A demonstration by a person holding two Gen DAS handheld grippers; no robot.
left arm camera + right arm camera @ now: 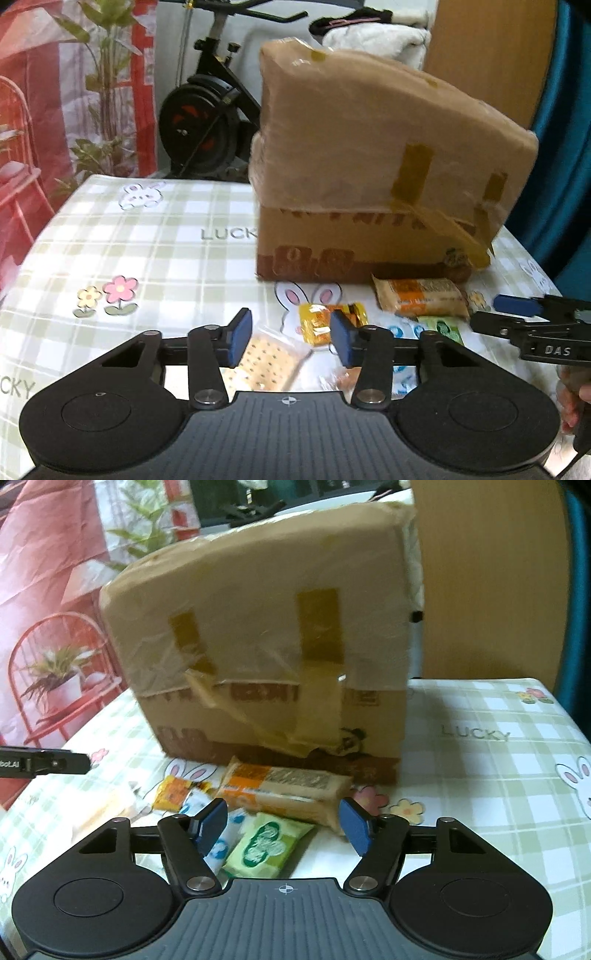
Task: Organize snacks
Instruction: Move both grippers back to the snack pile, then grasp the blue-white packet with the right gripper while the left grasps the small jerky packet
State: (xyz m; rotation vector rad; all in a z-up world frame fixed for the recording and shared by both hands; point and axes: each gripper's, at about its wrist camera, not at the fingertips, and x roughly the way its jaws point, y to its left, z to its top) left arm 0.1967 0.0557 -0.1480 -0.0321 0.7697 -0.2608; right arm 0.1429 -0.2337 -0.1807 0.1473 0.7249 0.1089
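Both grippers' jaws released above checked tablecloth, cardboard box, exercise bike behind.

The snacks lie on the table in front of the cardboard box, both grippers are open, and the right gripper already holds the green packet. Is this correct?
One point is wrong: the right gripper holds nothing. The right wrist view shows its jaws open, with the green packet lying on the table between them, not gripped. The rest stands: the snacks lie before the cardboard box, and the left gripper is open too.

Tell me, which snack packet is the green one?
The green packet with the clover picture, lying between the right gripper fingers. The long packet behind it is orange and the small one yellow.
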